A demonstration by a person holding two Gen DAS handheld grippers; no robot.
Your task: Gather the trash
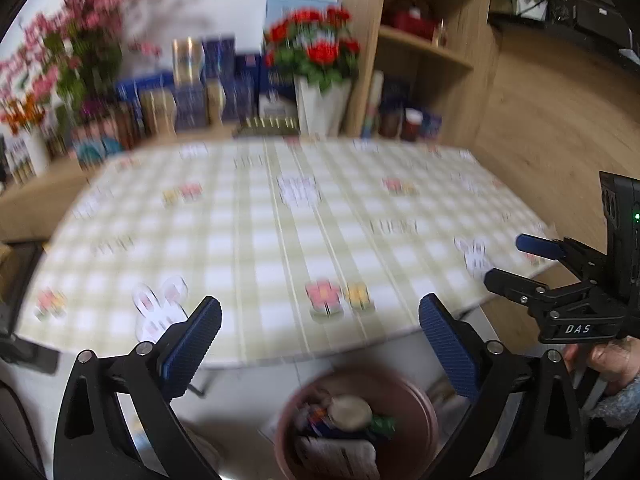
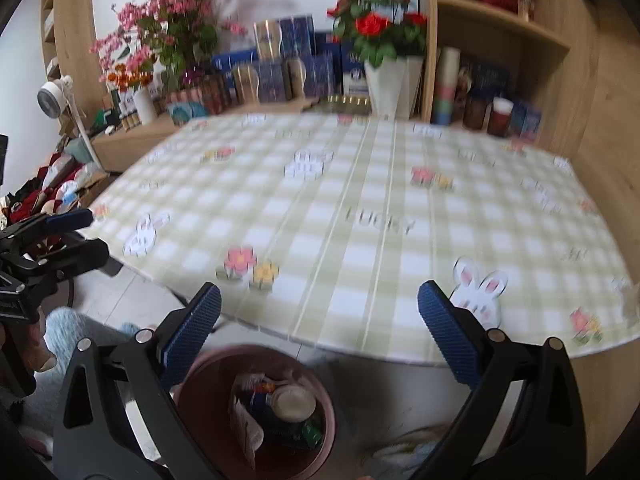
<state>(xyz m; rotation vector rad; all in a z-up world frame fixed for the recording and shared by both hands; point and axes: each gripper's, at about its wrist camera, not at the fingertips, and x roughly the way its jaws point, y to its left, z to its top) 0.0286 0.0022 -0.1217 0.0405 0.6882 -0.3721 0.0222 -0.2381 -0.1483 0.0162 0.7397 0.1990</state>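
Observation:
A round pink bin (image 1: 416,408) (image 2: 192,400) stands on the floor below the near edge of the table (image 1: 280,240) (image 2: 360,220). Inside it lie crumpled wrappers, a pale round lid (image 1: 350,410) (image 2: 294,402) and a green scrap. My left gripper (image 1: 320,344) hangs open above the bin's rim, nothing between its blue pads. My right gripper (image 2: 320,344) is open too, empty, above the same bin. The right gripper (image 1: 516,260) shows at the right edge of the left wrist view, the left gripper (image 2: 84,236) at the left edge of the right wrist view.
The table carries a green checked cloth with rabbit and flower prints. Behind it stand blue boxes (image 2: 280,68), a white vase of red flowers (image 2: 384,80), pink blossoms (image 2: 168,20) and a wooden shelf unit (image 2: 500,40). A person's hand (image 1: 608,360) holds the right gripper. Clutter lies on the floor at left (image 2: 52,188).

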